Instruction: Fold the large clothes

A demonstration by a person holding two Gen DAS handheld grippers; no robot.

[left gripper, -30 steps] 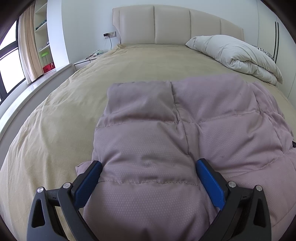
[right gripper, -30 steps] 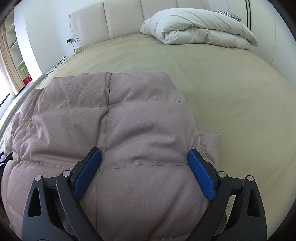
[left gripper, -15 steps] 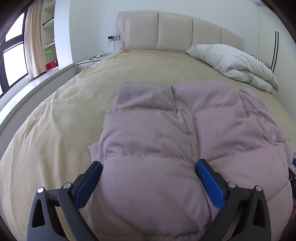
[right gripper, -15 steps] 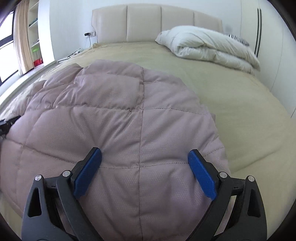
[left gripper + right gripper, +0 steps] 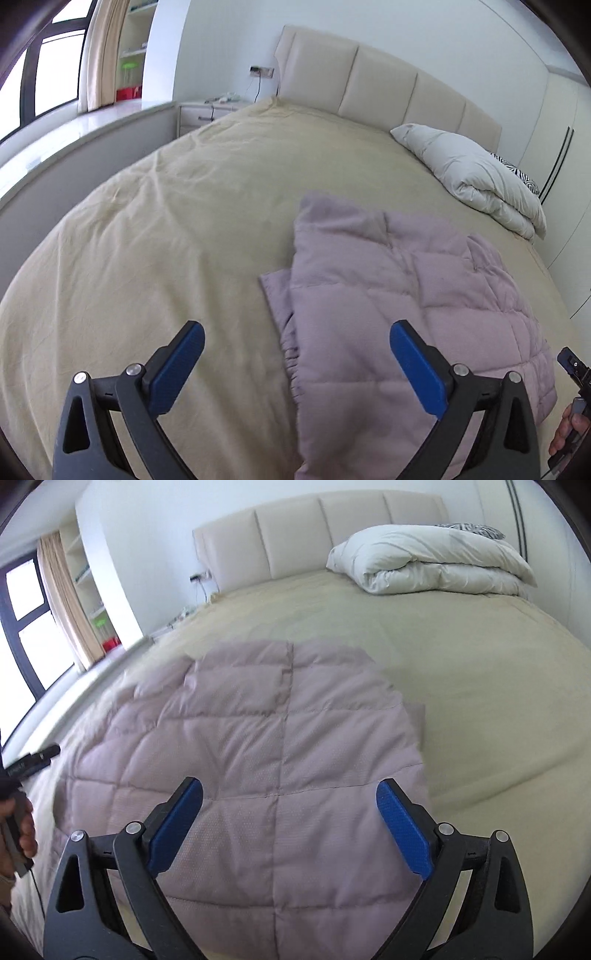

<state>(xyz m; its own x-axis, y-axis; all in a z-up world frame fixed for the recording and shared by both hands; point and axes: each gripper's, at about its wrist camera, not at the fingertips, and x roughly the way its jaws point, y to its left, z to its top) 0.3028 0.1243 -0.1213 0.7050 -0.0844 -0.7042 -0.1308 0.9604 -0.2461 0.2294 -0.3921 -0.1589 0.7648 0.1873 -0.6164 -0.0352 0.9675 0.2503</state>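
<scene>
A mauve quilted puffer garment (image 5: 402,302) lies folded flat on the beige bed; it also shows in the right wrist view (image 5: 258,746). My left gripper (image 5: 293,352) is open and empty, held above the garment's near left edge, its right finger over the fabric and its left finger over bare bedspread. My right gripper (image 5: 290,821) is open and empty, held above the garment's near right part. The other gripper's tip shows at the right edge of the left wrist view (image 5: 572,369) and at the left edge of the right wrist view (image 5: 33,762).
The beige bedspread (image 5: 147,240) covers a wide bed with a padded headboard (image 5: 369,81). A folded white duvet (image 5: 432,561) lies at the head on the right. A window ledge (image 5: 55,147) and nightstand (image 5: 210,110) stand to the left.
Both grippers have lifted and pulled back from the garment, and the left one has swung to the left, so more bare bedspread shows. Both stay open.
</scene>
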